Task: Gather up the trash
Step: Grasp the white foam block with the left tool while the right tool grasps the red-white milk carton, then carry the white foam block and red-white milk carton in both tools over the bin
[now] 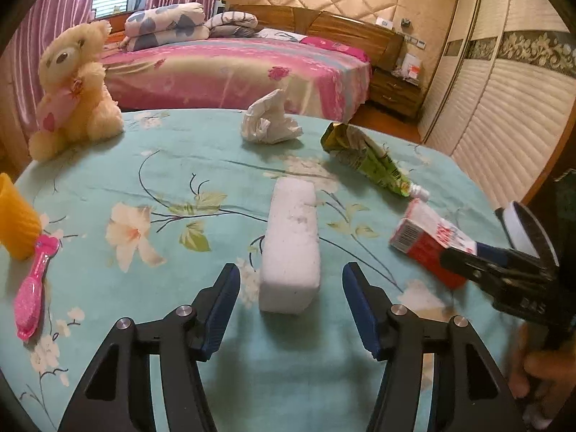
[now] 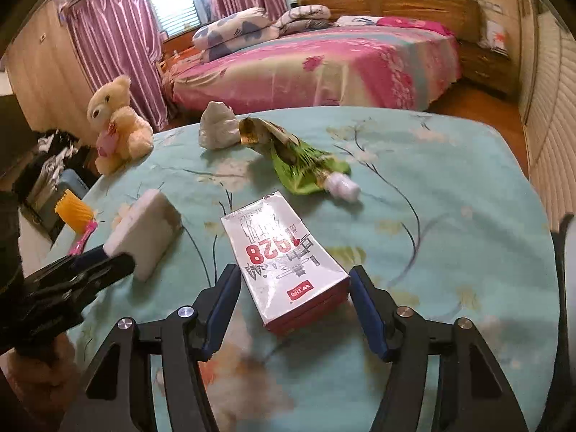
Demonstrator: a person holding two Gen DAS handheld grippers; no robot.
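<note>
Trash all uncollected: white foam block (image 1: 290, 248) between the gaping left gripper (image 1: 291, 284); red-and-white carton (image 2: 284, 259) between the right gripper (image 2: 294, 288), unpinched.

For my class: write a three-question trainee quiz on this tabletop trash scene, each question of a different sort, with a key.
1. True or false: the left gripper straddles the white foam block.
2. Which item sits between the right gripper's open fingers?
A. red and white carton
B. green tube
C. crumpled paper
3. Fill in: the teddy bear sits at the table's far ____ corner in both views.

Key: 1 true; 2 A; 3 left.
</note>
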